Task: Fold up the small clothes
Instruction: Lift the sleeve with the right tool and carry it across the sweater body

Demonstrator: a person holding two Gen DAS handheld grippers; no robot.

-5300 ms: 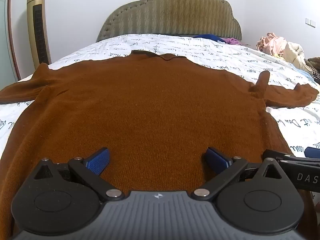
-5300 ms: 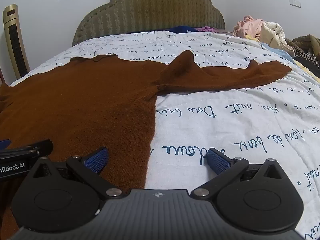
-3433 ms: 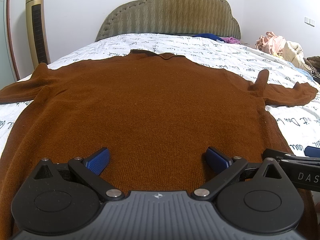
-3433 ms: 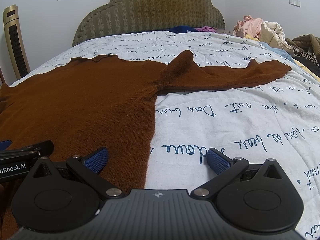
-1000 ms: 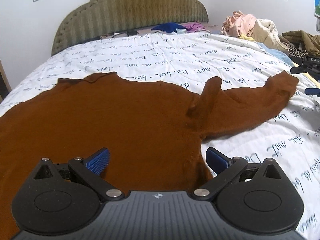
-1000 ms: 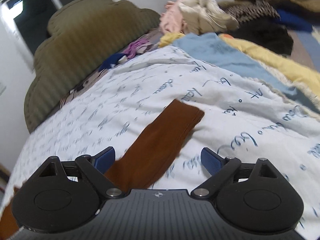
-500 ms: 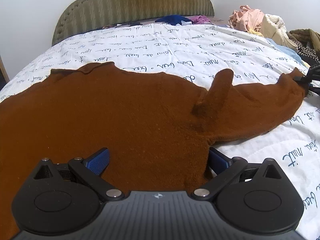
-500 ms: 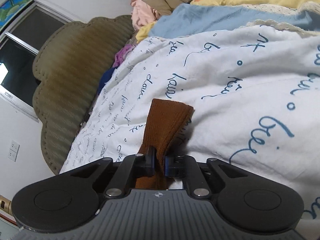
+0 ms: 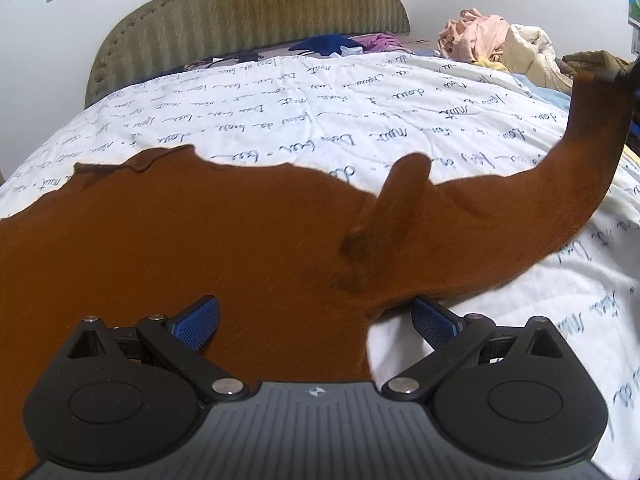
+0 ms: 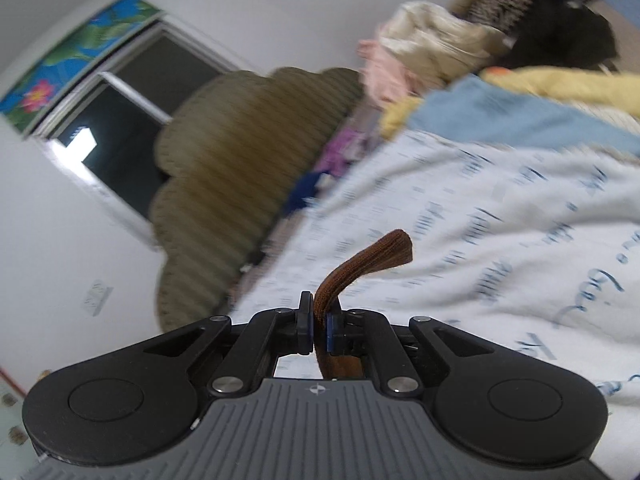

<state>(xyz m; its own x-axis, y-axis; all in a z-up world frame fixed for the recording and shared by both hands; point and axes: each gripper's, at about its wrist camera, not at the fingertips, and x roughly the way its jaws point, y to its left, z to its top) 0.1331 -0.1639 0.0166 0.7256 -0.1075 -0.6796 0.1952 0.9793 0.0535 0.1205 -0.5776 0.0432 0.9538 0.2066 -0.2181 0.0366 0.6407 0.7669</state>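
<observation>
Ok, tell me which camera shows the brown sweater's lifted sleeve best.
The left wrist view: the sleeve rises from the sweater to the right gripper. The right wrist view shows only the pinched cuff.

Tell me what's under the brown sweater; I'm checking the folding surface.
The brown sweater lies on a white quilt with blue handwriting print, visible all around it. Whatever is directly beneath the fabric is covered. The right gripper holds the cuff above the quilt.
</observation>
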